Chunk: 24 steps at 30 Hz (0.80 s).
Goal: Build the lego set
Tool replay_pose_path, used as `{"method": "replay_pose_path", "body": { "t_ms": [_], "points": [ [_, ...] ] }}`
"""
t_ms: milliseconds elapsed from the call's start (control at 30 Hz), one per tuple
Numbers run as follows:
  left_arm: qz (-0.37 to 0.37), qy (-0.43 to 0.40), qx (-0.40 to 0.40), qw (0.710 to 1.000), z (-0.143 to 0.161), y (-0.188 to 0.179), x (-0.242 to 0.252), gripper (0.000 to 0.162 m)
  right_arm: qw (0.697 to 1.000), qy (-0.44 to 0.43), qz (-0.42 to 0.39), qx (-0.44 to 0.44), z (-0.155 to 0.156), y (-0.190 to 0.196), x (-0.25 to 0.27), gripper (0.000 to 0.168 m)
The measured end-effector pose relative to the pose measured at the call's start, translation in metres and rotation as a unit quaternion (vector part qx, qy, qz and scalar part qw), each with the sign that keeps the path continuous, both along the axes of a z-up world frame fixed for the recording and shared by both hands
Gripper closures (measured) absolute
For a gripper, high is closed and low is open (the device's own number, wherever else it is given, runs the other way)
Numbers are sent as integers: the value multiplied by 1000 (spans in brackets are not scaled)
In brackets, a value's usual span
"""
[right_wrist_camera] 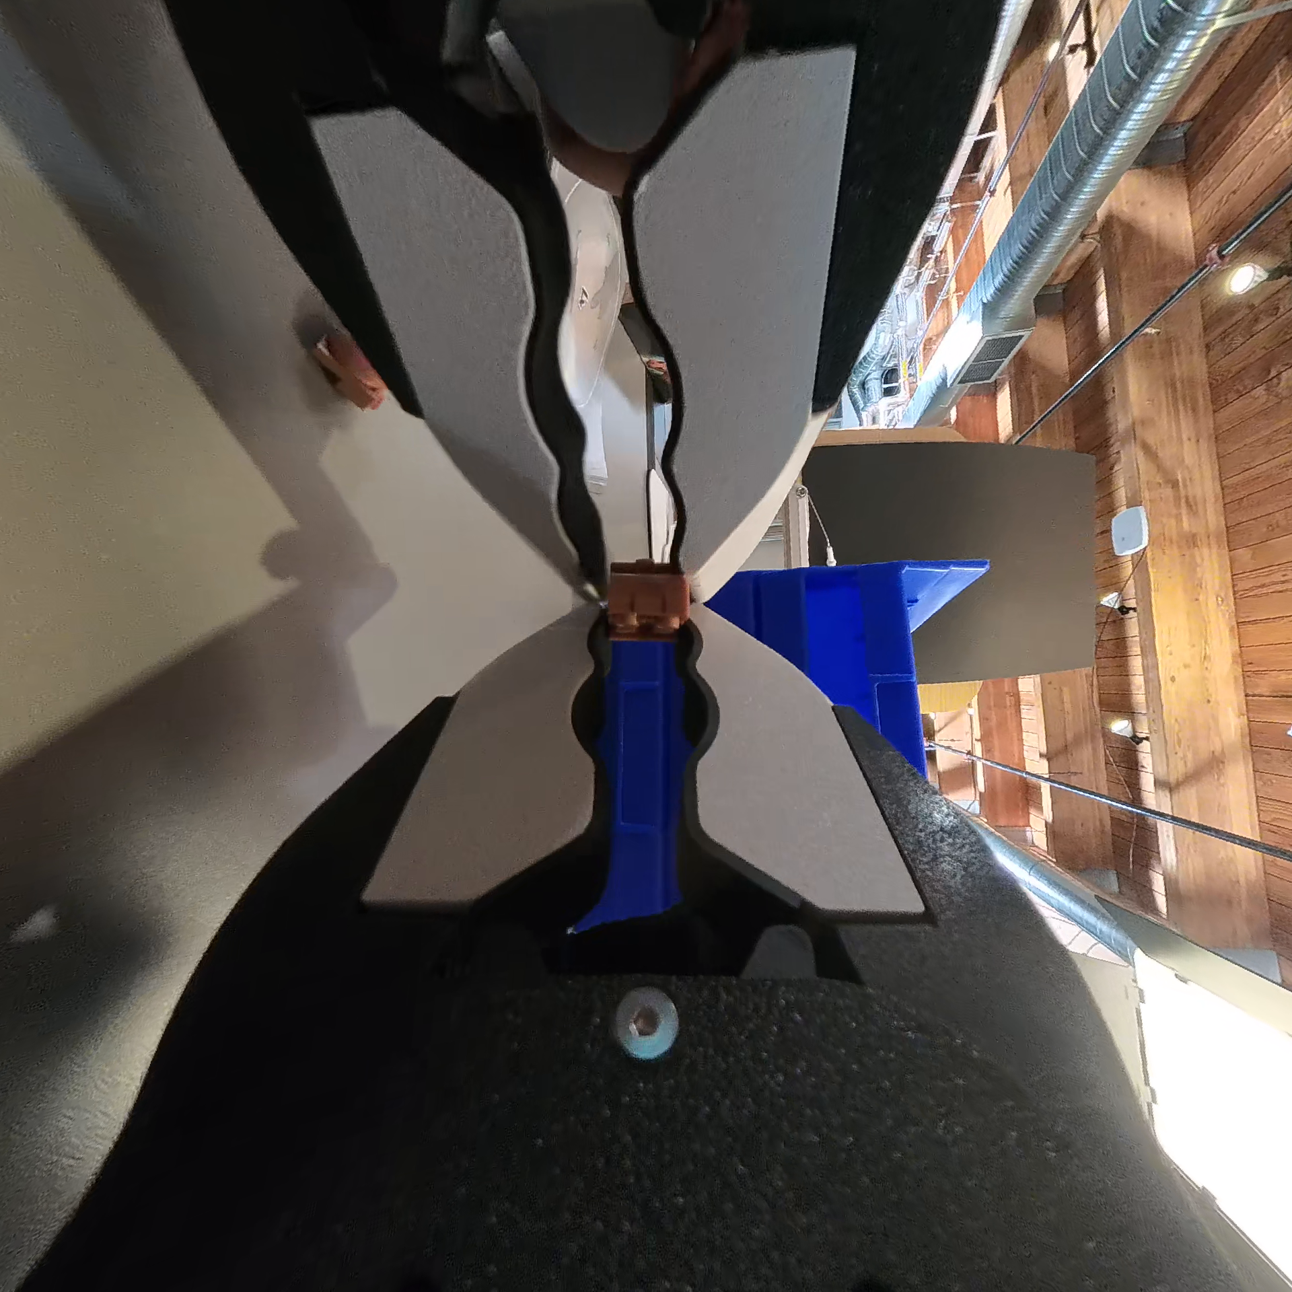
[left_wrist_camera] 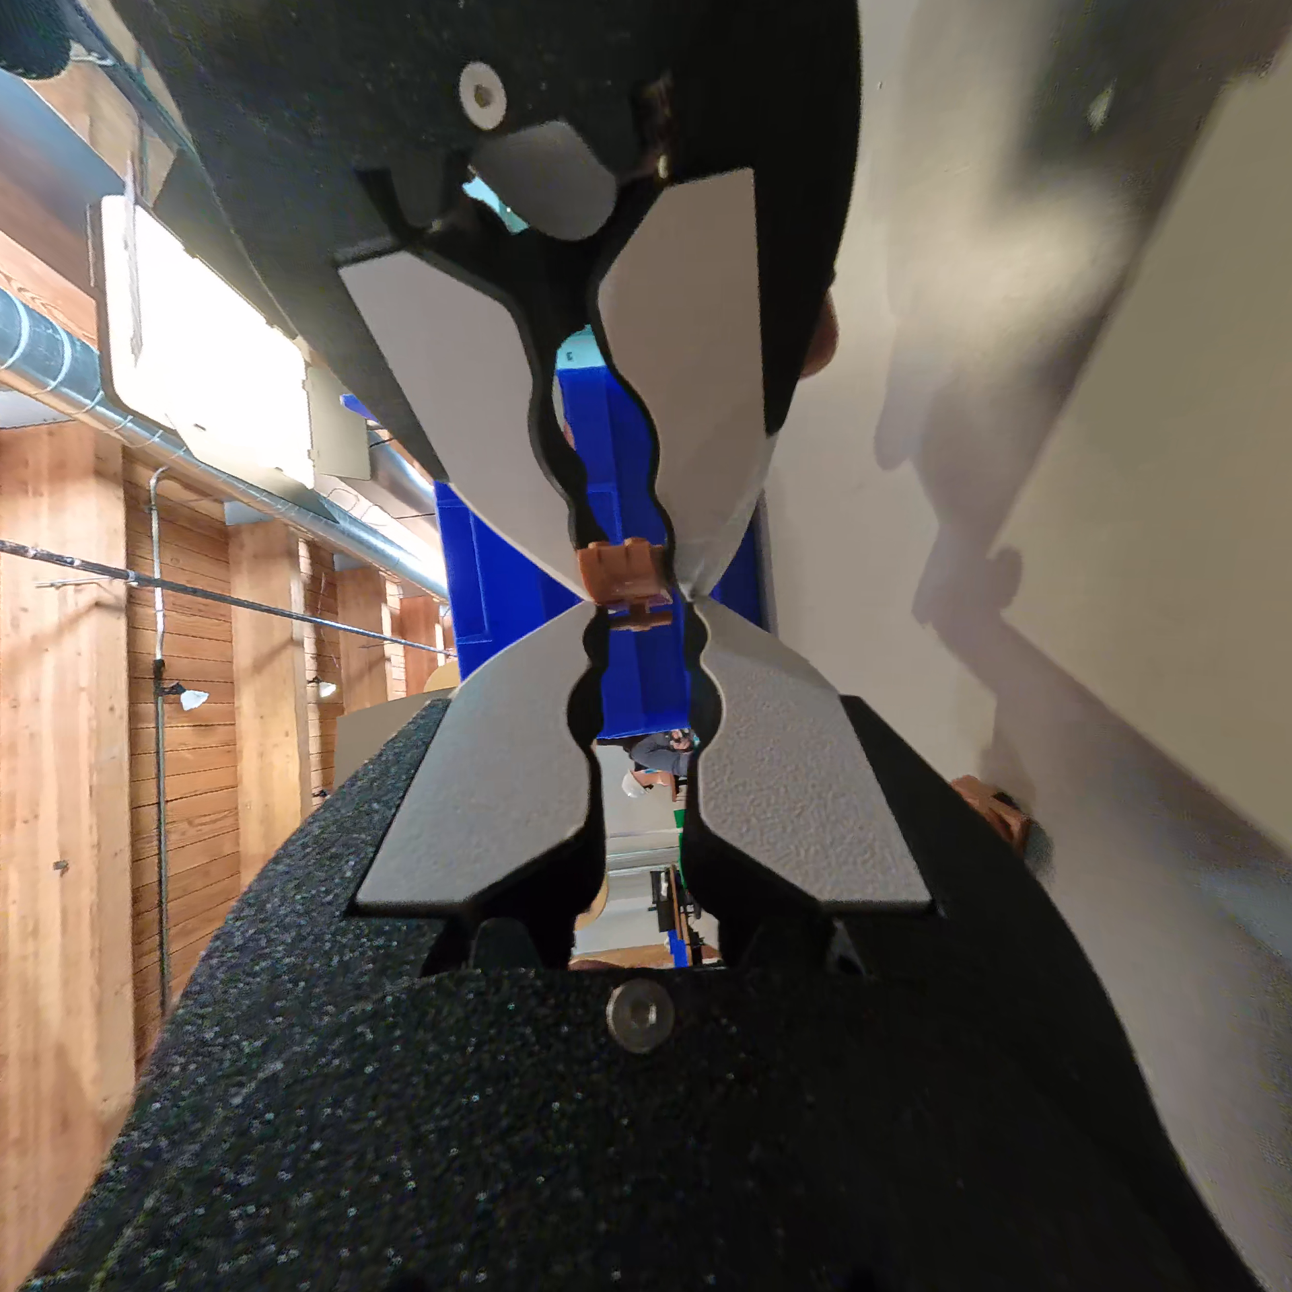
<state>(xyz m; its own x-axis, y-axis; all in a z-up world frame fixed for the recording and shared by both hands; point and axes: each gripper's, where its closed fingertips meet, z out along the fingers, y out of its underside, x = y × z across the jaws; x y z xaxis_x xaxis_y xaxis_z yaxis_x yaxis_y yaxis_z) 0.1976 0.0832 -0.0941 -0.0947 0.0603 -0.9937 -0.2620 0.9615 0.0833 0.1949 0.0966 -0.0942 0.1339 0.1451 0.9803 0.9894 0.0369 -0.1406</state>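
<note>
My two grippers meet tip to tip, both rolled sideways above the white table (left_wrist_camera: 909, 489). In the left wrist view my left gripper (left_wrist_camera: 642, 616) is shut on a small brown lego piece (left_wrist_camera: 640, 621), which touches a larger brown brick (left_wrist_camera: 619, 573) held in the facing right gripper (left_wrist_camera: 629, 559). In the right wrist view my right gripper (right_wrist_camera: 647, 629) is shut on the brown lego pieces (right_wrist_camera: 647, 594), and the left gripper (right_wrist_camera: 643, 573) grips them from the far side. I cannot tell whether the pieces are fully pressed together.
Another brown lego piece (left_wrist_camera: 993, 818) lies on the table beside the grippers, and it also shows in the right wrist view (right_wrist_camera: 349, 370). A blue plastic bin (left_wrist_camera: 615, 433) (right_wrist_camera: 860, 629) stands behind the grippers. Wooden walls and metal ducts lie beyond. The tips of both grippers are at nearly the same place.
</note>
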Motion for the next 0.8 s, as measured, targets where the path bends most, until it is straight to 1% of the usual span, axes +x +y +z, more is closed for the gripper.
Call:
{"method": "replay_pose_path", "body": {
  "t_ms": [33,200,533,567,633,733,800],
  "points": [
    [1,-4,6,1000,2,0,0,146,1000,-1,0,1,0,0,0,151],
    [13,-8,11,1000,6,0,-2,146,1000,7,-8,11,4,0,-1,151],
    [43,-41,-43,997,14,1,-4,146,998,51,-22,31,12,-1,0,151],
    [50,-47,-48,997,15,3,-5,147,997,57,-31,34,13,0,4,152],
    [89,-50,-58,993,17,20,-9,147,995,68,-63,30,14,2,21,151],
    [78,-62,-72,992,22,23,-10,147,995,72,-60,29,13,0,28,151],
    [73,-55,-84,992,19,20,-8,146,996,70,-53,25,11,0,26,151]
  ]
}}
